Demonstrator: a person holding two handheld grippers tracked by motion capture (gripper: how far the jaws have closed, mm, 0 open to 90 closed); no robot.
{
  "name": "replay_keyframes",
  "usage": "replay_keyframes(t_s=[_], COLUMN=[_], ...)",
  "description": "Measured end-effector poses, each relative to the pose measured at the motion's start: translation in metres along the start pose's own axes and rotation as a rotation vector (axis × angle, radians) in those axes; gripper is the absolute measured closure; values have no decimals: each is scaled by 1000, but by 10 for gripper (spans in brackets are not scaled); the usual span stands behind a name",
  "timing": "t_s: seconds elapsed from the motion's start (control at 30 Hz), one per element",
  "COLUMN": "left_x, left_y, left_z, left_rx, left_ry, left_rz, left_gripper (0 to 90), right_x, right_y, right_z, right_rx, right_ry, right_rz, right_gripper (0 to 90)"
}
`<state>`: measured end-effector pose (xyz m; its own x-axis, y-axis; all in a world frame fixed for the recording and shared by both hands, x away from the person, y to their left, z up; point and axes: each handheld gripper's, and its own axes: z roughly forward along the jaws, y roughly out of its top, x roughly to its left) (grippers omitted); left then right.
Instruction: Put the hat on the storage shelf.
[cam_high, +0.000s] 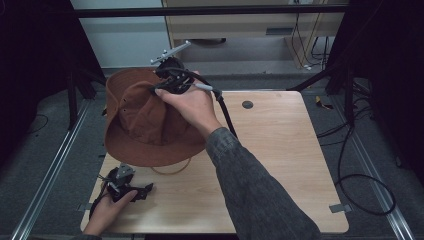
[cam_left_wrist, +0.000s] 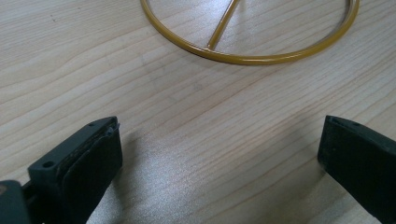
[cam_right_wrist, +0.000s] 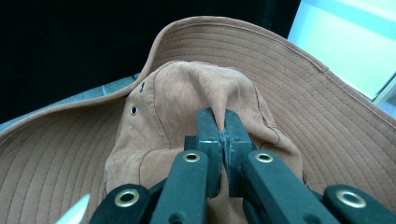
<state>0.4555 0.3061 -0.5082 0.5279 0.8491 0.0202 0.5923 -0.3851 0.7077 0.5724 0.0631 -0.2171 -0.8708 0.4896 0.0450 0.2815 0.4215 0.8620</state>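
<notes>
On the wooden table (cam_high: 280, 150), toward its far left corner, a rust-brown bucket hat (cam_high: 140, 120) is held up tilted, its wide stitched brim partly past the table's left edge and its crown turned toward the person. Right claw (cam_high: 162, 85), gripped by the person's right hand (cam_high: 192, 102), has its jaws pressed together on a pinched fold of the hat's crown; the right gripper view shows the fold of suede-like cloth caught between the two black jaws (cam_right_wrist: 223, 140), with a small metal eyelet (cam_right_wrist: 134, 110) on the crown's side to the left of the grasp. Left claw (cam_high: 145, 191), held by the left hand (cam_high: 107, 207), lies low on the table nearer the person than the hat, just beside its near brim edge, jaws spread wide apart with nothing between them (cam_left_wrist: 219, 154). Beyond those jaws a thin yellow ring (cam_left_wrist: 247, 58) with one straight spoke lies flat on the table; in the high view its arc (cam_high: 172, 172) shows below the hat's near brim.
</notes>
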Motion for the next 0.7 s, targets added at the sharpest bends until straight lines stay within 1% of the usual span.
replay_keyframes(t_s=[0.1,0.27,0.57,0.7], left_x=[0,0,0,0], left_y=[0,0,0,0], left_z=[0,0,0,0], left_rx=[2,0,0,0], left_ry=[1,0,0,0], left_rz=[2,-1,-1,-1], left_gripper=[0,0,0,0], right_x=[1,0,-6,-5], right_y=[-1,-2,-6,-9], right_z=[4,11,16,18], right_rx=[11,22,24,25], right_ry=[1,5,6,12], right_rz=[-5,3,22,24], right_gripper=[887,884,883,880])
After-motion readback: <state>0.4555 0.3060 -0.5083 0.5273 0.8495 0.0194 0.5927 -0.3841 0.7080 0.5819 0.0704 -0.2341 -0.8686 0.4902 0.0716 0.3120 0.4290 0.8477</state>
